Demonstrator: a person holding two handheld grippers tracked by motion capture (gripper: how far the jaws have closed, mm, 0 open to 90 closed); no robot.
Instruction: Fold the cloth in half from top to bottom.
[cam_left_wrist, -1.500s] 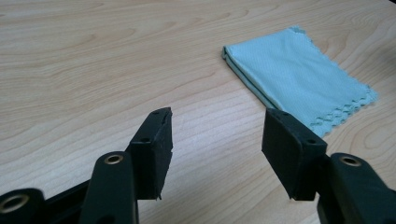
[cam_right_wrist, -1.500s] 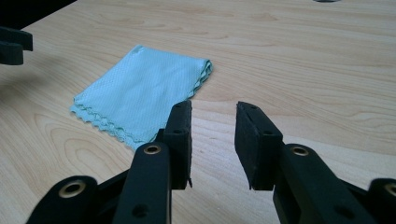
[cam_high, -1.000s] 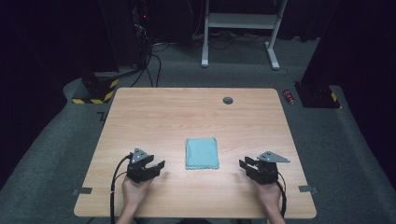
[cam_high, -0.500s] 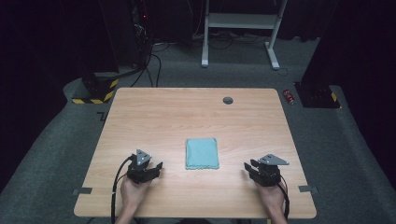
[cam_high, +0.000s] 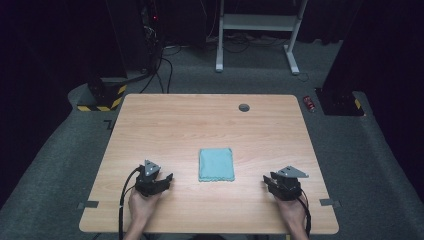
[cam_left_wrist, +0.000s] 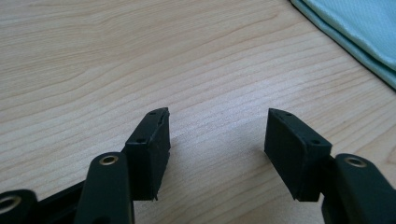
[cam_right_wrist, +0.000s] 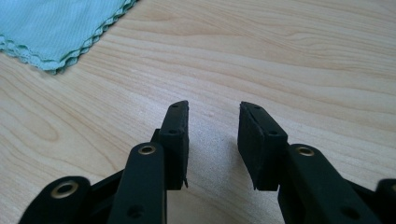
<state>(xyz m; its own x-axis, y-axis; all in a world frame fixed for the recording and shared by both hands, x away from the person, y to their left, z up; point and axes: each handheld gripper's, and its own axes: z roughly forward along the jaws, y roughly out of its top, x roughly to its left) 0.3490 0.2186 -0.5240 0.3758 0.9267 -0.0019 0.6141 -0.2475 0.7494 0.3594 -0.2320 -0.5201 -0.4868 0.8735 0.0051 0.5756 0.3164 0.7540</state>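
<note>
Setting: dark room around us, grey carpet under a light wooden bench whose grain runs across it.
Our hands: both come in over the near edge of the bench, each wrapped round the back of its tool, a black cable trailing from each.
Left hand-held gripper: we hold it low over the near left part of the bench, a grey three-cornered plate on top, tips angled toward the middle. In the left gripper view its jaws stand wide apart with only bare wood between them.
Right hand-held gripper: we hold it low over the near right part of the bench, also with a grey plate on top, tips turned toward the middle. In the right gripper view its jaws stand apart, narrower than the left pair, with bare wood between them.
Cloth: a folded, pale teal square with a scalloped edge lies flat on the bench, between the two tools and a little beyond them, touching neither. We see a corner of it at the top right of the left gripper view and at the top left of the right gripper view.
Grommet: a small dark round hole sits near the far edge of the bench.
Beyond the bench: a white frame stands on the carpet, and black cables run across the floor.
</note>
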